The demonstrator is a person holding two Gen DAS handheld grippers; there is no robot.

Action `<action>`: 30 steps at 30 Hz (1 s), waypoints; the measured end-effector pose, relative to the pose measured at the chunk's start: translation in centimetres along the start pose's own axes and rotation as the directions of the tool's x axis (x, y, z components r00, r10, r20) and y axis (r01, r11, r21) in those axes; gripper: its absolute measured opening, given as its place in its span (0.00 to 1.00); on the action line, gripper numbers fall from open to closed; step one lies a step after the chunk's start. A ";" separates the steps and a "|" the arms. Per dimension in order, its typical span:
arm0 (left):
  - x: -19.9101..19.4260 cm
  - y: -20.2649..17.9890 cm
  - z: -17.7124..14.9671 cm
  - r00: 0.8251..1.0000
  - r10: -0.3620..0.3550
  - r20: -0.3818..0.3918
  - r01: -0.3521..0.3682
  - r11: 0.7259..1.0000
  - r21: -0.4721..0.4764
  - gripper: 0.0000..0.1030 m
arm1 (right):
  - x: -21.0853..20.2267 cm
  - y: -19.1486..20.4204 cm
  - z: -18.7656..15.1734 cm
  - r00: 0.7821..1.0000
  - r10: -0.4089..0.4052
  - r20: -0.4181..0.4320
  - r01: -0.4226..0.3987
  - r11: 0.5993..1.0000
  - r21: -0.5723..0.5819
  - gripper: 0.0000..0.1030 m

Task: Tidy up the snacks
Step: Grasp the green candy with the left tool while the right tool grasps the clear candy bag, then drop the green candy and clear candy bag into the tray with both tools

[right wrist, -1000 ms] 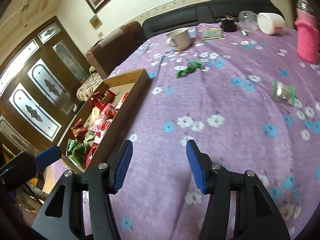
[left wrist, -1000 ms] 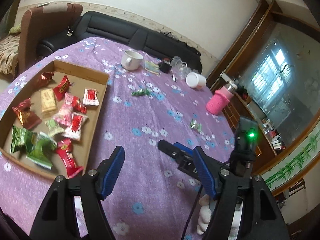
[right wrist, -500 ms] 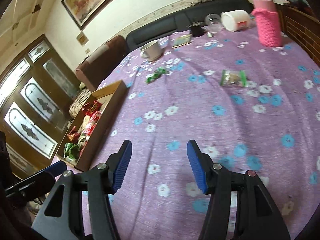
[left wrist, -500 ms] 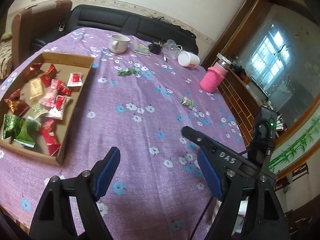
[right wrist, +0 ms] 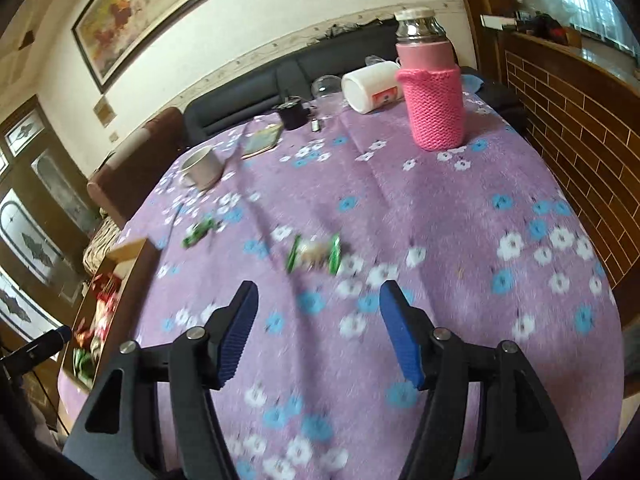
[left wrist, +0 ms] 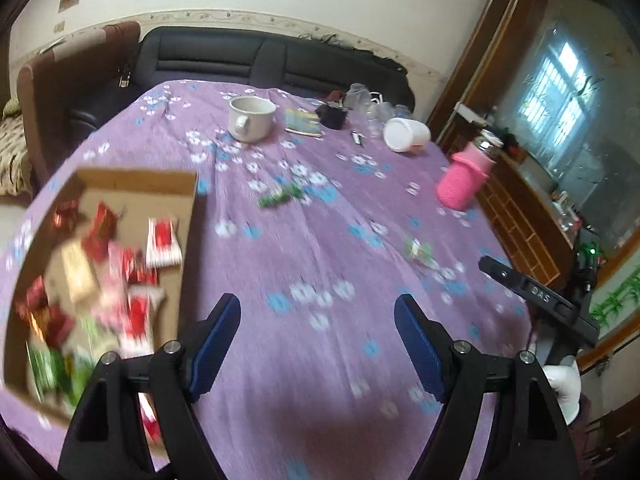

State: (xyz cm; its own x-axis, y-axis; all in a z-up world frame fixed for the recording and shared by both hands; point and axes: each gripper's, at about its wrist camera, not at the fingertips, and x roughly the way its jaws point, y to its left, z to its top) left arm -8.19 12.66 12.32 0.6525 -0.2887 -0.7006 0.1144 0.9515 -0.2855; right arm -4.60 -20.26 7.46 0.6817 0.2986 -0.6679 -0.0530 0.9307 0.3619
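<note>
— Where are the snacks found?
— A green-ended snack lies mid-table, another nearer the cardboard tray at the left edge.
— And the grippers?
— Left gripper and right gripper are held wide apart over the tablecloth, nothing gripped.

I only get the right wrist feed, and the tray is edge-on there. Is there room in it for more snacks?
Observer: Yes. The left wrist view shows the cardboard tray bare at its far end; the wrappers crowd the near part.
Operator: Is the left gripper carrying anything?
Observer: No. The left gripper is open and empty, over the purple cloth beside the tray.
</note>
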 end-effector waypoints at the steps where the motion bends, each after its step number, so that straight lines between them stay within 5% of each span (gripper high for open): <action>1: 0.7 0.2 1.0 1.000 0.013 -0.009 -0.013 1.000 0.007 0.77 | 0.7 -0.2 0.6 1.000 0.005 -0.010 -0.005 1.000 0.008 0.62; 5: 4.4 1.1 4.8 0.998 0.056 -0.036 -0.055 0.998 0.025 0.77 | 4.6 0.9 1.7 0.998 0.009 -0.069 -0.010 1.000 -0.009 0.62; 11: 13.3 1.2 8.0 0.977 0.185 -0.106 -0.165 0.971 0.175 0.77 | 10.9 3.7 2.1 0.977 -0.151 -0.150 0.128 0.980 -0.150 0.62; 14: 16.5 1.1 8.5 0.969 0.208 -0.130 -0.179 0.962 0.205 0.77 | 12.1 3.0 1.8 0.977 -0.136 -0.165 0.112 0.983 -0.145 0.62; 16: 18.4 0.8 8.8 0.965 0.222 -0.137 -0.183 0.951 0.249 0.77 | 12.1 2.7 1.9 0.980 -0.131 -0.150 0.108 0.982 -0.152 0.47; 19: 20.5 0.6 8.9 0.956 0.252 -0.148 -0.202 0.937 0.286 0.76 | 11.9 2.1 2.1 0.982 -0.105 -0.156 0.083 0.987 -0.136 0.43; 21: 21.6 0.8 8.7 0.950 0.247 -0.190 -0.187 0.939 0.288 0.53 | 11.8 1.8 2.1 0.984 -0.084 -0.158 0.065 0.990 -0.122 0.41; 22: 21.3 0.9 8.6 0.960 0.216 -0.176 -0.163 0.949 0.271 0.45 | 11.7 1.8 2.2 0.984 -0.079 -0.157 0.061 0.991 -0.117 0.41; 23: 21.0 0.8 8.4 0.959 0.227 -0.171 -0.174 0.945 0.278 0.24 | 11.7 1.8 2.2 0.985 -0.075 -0.155 0.058 0.992 -0.112 0.40; 24: 20.7 0.9 8.3 0.961 0.210 -0.179 -0.156 0.948 0.276 0.18 | 11.7 1.8 2.2 0.985 -0.071 -0.155 0.054 0.993 -0.106 0.40; 28: 18.7 1.2 7.6 0.969 0.159 -0.188 -0.113 0.966 0.235 0.18 | 11.4 1.7 2.3 0.989 -0.041 -0.141 0.031 0.997 -0.078 0.37; 30: 17.3 1.5 7.3 0.976 0.132 -0.173 -0.096 0.975 0.202 0.18 | 11.1 1.7 2.3 0.991 -0.016 -0.131 0.007 0.998 -0.069 0.26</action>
State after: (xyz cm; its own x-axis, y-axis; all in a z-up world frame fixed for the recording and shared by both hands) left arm 8.67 9.86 4.54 0.5225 -0.1750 -0.8345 0.2001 0.9765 -0.0795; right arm 4.52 -15.84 2.16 0.5811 0.3089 -0.7529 -0.0989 0.9451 0.3114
